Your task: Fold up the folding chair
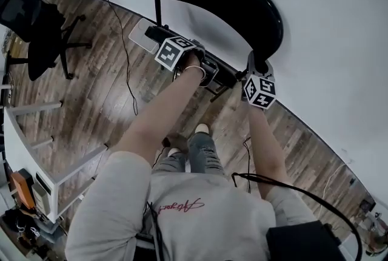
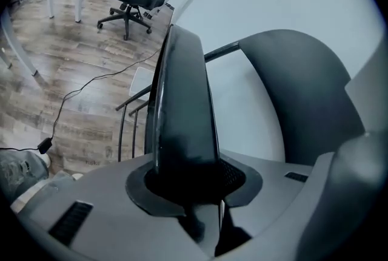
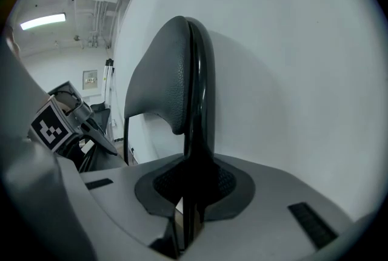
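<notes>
The fold looks well along but not finished. The folding chair [image 1: 242,5] stands on the wooden floor [image 1: 103,102] close against the white wall [image 1: 339,23], just in front of the person. Its seat [image 2: 182,108] is tipped up on edge, so from the head view it shows only as a thin dark strip below the arched backrest [image 3: 163,77]. In the left gripper view a wedge of wall shows between seat and backrest, so the two are near but apart, and what seems left is pressing them flat together.

The left gripper [image 1: 206,70] has its fingers [image 2: 79,193] closed on the seat's edge, the black panel filling the space between them. The right gripper [image 1: 257,64] is clamped narrowly on the backrest's rim, its fingers [image 3: 291,193] almost together.

The chair is black, with a smooth seat panel, a grained grey-looking backrest pad and thin tube legs [image 2: 124,132]
</notes>
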`<action>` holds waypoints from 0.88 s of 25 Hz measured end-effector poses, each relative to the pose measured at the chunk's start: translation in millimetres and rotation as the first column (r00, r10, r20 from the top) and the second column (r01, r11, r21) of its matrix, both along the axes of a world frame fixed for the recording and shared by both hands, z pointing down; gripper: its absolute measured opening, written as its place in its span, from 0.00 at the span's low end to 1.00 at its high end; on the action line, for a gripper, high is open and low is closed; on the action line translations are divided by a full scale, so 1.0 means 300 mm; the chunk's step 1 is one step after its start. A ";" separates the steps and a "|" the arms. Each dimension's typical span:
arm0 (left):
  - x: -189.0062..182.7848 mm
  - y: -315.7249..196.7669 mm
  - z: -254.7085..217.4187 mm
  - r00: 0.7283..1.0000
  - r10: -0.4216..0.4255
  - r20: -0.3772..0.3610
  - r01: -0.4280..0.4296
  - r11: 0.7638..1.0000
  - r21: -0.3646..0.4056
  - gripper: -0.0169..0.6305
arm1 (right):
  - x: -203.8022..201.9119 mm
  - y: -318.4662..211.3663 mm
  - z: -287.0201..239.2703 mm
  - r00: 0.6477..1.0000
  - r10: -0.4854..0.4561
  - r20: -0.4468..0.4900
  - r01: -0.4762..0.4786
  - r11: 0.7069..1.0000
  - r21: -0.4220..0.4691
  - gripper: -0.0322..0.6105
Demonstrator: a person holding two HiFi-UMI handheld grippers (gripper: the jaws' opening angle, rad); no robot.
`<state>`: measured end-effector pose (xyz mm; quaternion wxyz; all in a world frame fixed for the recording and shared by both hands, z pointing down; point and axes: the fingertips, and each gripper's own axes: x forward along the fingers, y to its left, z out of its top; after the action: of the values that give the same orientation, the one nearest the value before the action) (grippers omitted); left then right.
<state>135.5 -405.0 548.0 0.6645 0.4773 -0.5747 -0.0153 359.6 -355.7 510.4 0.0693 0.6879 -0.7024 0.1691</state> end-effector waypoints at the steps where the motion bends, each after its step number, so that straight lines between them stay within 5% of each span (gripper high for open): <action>1: 0.008 -0.010 0.002 1.000 0.007 0.018 -0.006 1.000 -0.011 0.24 | 0.003 -0.004 0.003 1.000 0.008 -0.009 -0.009 1.000 -0.013 0.13; 10: 0.098 -0.106 0.024 0.992 0.029 0.123 -0.014 0.993 -0.117 0.24 | 0.022 -0.031 0.006 0.998 0.003 -0.069 -0.010 0.995 -0.103 0.13; 22: 0.162 -0.220 0.059 0.980 0.055 0.194 -0.028 0.990 -0.139 0.26 | 0.022 -0.097 -0.013 0.994 -0.043 -0.102 0.030 0.992 -0.122 0.13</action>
<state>184.0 -471.1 565.6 0.6355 0.4421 -0.6272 0.0853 366.1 -384.7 506.6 0.1501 0.6774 -0.6990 0.1735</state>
